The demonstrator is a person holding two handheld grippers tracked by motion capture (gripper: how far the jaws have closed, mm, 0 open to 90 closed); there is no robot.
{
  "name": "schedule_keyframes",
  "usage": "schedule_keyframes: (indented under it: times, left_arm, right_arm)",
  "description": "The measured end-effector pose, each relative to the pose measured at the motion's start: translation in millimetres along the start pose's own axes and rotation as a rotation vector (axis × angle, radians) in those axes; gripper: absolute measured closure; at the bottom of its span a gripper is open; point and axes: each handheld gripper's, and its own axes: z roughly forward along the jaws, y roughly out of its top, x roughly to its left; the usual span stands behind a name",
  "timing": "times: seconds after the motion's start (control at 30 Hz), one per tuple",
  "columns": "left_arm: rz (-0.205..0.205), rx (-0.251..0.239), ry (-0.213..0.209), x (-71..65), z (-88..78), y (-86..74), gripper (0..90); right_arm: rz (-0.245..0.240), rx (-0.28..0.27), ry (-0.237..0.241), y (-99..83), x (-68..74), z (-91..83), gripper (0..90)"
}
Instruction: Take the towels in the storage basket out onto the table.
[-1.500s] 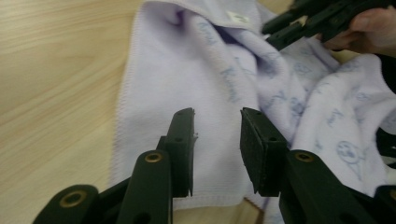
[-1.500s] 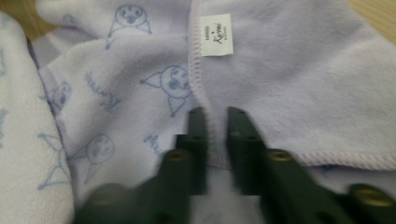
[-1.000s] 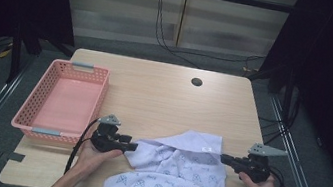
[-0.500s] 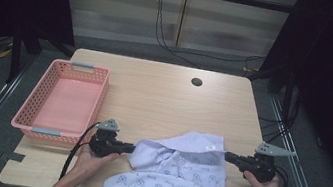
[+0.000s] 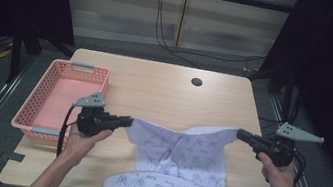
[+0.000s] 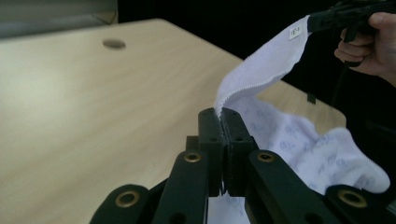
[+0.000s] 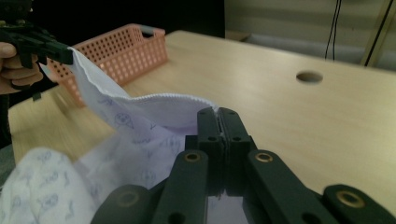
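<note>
Now you are pinching the white patterned cloth (image 5: 178,166) with both the left gripper (image 5: 125,120) and right gripper (image 5: 241,134), its upper hem stretching above the table's (image 5: 165,91) near edge, the rest apparently draping down.

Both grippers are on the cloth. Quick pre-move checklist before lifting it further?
1. Left gripper shut on the cloth corner: ok, its jaws have just been closing and now pinch the edge.
2. Right gripper shut on the other corner: ok.
3. Top edge taut between grips: not ok, it sags in the middle.
4. Cloth clear of the table: not ok, the lower part lies bunched on it and over the near edge.
5. Pink basket free of the cloth: ok, apart.
6. Grip depth on the hem: cannot tell.
</note>
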Motion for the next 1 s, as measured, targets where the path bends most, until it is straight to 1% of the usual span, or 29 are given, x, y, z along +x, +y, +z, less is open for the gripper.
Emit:
schedule_keyframes:
  times: [0.07,0.13,0.2,0.3,0.33,0.37,0.43,0.5,0.53,0.57,0.6,0.67,0.7,0.73,0.8,0.83,0.9,0.93,0.97,1.0]
  left_arm:
    - [0.017,-0.042,0.019,0.9,-8.5,17.9,88.6]
    - [0.026,-0.078,0.031,3.1,-17.0,34.6,88.6]
    - [0.046,-0.090,0.051,4.1,-23.3,49.8,88.6]
    - [0.064,-0.117,0.080,6.6,-30.3,68.2,88.6]
    - [0.063,-0.125,0.083,7.3,-32.2,74.0,88.6]
    - [0.071,-0.127,0.085,8.0,-34.1,79.9,88.6]
    - [0.095,-0.123,0.123,9.0,-38.8,92.1,88.6]
    - [0.101,-0.125,0.148,11.7,-44.0,105.1,88.5]
    - [0.111,-0.137,0.157,12.7,-47.6,111.9,88.6]
    - [0.110,-0.150,0.160,12.8,-51.6,118.6,88.6]
    - [0.113,-0.167,0.164,12.3,-55.3,125.2,88.6]
    - [0.123,-0.178,0.178,12.5,-59.5,137.1,88.5]
    - [0.123,-0.171,0.185,14.7,-59.4,141.6,88.5]
    - [0.119,-0.161,0.194,18.8,-57.6,144.7,88.5]
    - [0.100,-0.154,0.213,29.2,-49.7,143.6,88.5]
    - [0.091,-0.139,0.221,35.4,-43.2,141.0,88.4]
    - [0.074,-0.090,0.251,49.8,-27.7,134.4,88.3]
    - [0.060,-0.071,0.253,58.9,-19.7,131.1,88.3]
    - [0.040,-0.053,0.261,68.9,-11.7,127.6,88.2]
    - [0.019,-0.032,0.282,78.2,-2.7,124.5,87.8]
  right_arm:
    - [-0.015,-0.040,-0.001,16.4,-0.5,-0.7,89.3]
    - [-0.023,-0.068,-0.006,31.3,-2.6,-0.4,89.3]
    - [-0.029,-0.091,-0.010,45.2,-4.8,1.2,89.3]
    - [-0.043,-0.121,-0.010,64.5,-6.9,4.3,89.3]
    - [-0.043,-0.129,-0.008,70.8,-7.5,5.6,89.3]
    - [-0.051,-0.133,-0.015,77.3,-7.5,6.6,89.3]
    - [-0.058,-0.155,-0.016,90.5,-7.4,8.2,89.3]
    - [-0.076,-0.171,-0.022,103.8,-7.0,8.9,89.4]
    - [-0.082,-0.180,-0.021,110.5,-6.3,9.3,89.4]
    - [-0.088,-0.194,-0.024,117.3,-5.0,8.9,89.4]
    - [-0.090,-0.211,-0.015,124.1,-3.9,8.2,89.4]
    - [-0.103,-0.235,-0.015,137.5,-1.2,7.6,89.4]
    - [-0.106,-0.239,-0.014,143.8,-1.1,8.3,89.4]
    - [-0.113,-0.236,-0.024,149.1,-2.2,10.1,89.4]
    - [-0.102,-0.233,-0.030,154.8,-7.5,17.1,89.4]
    - [-0.092,-0.225,-0.041,155.0,-10.3,22.6,89.4]
    - [-0.089,-0.201,-0.055,152.0,-20.3,36.7,89.4]
    - [-0.076,-0.190,-0.062,149.4,-27.2,44.9,89.4]
    - [-0.054,-0.180,-0.065,146.5,-35.4,54.0,89.3]
    - [-0.034,-0.164,-0.077,143.4,-44.8,64.0,89.3]
